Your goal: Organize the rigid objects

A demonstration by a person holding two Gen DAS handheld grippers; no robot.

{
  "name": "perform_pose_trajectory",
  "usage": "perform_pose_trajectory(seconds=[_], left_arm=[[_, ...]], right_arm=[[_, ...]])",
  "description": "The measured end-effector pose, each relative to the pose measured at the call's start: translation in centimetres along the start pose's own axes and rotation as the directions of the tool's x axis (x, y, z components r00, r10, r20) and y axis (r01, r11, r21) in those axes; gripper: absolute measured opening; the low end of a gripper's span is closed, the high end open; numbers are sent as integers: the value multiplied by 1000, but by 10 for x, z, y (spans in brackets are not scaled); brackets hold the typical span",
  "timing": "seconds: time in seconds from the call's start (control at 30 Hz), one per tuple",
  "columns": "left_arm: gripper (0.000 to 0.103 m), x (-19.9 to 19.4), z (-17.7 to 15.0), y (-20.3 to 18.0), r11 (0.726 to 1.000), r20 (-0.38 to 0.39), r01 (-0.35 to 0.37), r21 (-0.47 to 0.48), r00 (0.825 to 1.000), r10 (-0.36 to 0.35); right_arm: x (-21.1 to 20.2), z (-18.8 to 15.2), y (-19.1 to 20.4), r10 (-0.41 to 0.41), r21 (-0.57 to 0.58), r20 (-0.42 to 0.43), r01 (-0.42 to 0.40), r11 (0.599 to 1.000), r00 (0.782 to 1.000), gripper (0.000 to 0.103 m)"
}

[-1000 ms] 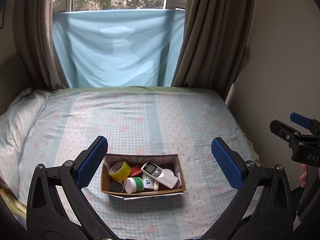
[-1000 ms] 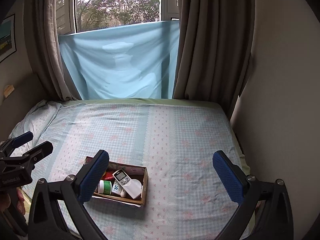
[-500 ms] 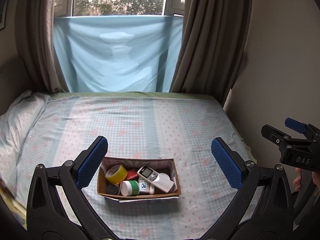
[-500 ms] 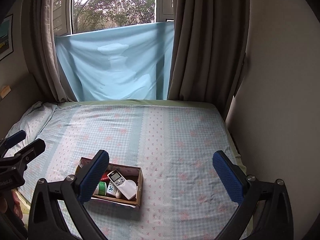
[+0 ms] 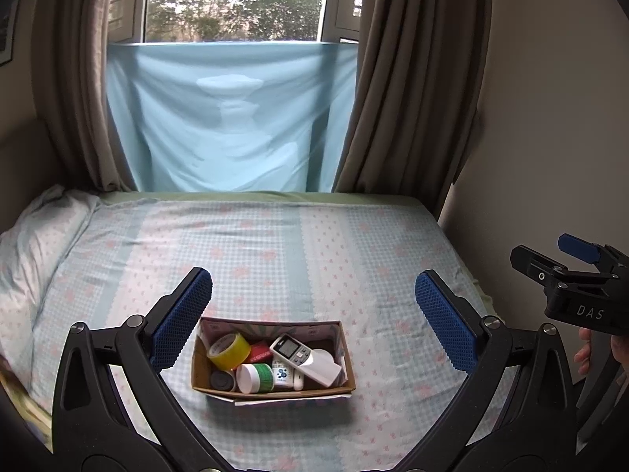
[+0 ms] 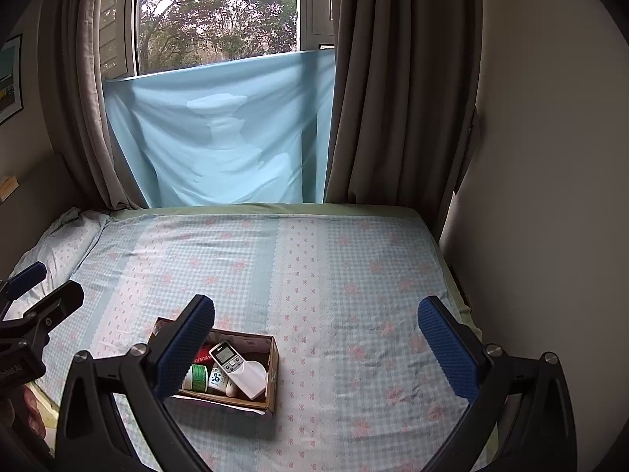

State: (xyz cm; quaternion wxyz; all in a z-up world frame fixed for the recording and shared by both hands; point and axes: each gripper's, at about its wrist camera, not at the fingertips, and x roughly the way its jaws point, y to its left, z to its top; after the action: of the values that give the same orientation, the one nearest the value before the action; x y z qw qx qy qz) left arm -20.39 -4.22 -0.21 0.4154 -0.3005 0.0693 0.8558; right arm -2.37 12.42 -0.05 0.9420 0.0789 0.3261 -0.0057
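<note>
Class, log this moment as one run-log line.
left hand-held gripper: open, empty | right hand-held gripper: open, empty | cardboard box: on bed, holding remote, yellow tape

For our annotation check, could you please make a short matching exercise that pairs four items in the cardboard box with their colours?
Things:
1. tape roll
2. jar with white lid
3. remote control
4. round cap in the near left corner of the cardboard box

Colours:
A. white with a grey screen
B. dark grey
C. yellow
D. green

Pairs: 1-C, 2-D, 3-A, 4-B.
</note>
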Motion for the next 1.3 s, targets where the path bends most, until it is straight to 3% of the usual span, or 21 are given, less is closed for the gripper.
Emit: perform_pose_trajectory(seconds=[0.83, 1.3], left_arm=[[103, -4, -1, -1, 1000, 4, -15, 22, 1000, 15], [103, -22, -2, -11, 996, 89, -59, 73, 995, 53]], right_arm=[[-4, 0, 0, 0, 11, 13, 0, 1000, 1000, 103], [-11, -1, 3, -13, 13, 28, 13, 1000, 1000, 103]])
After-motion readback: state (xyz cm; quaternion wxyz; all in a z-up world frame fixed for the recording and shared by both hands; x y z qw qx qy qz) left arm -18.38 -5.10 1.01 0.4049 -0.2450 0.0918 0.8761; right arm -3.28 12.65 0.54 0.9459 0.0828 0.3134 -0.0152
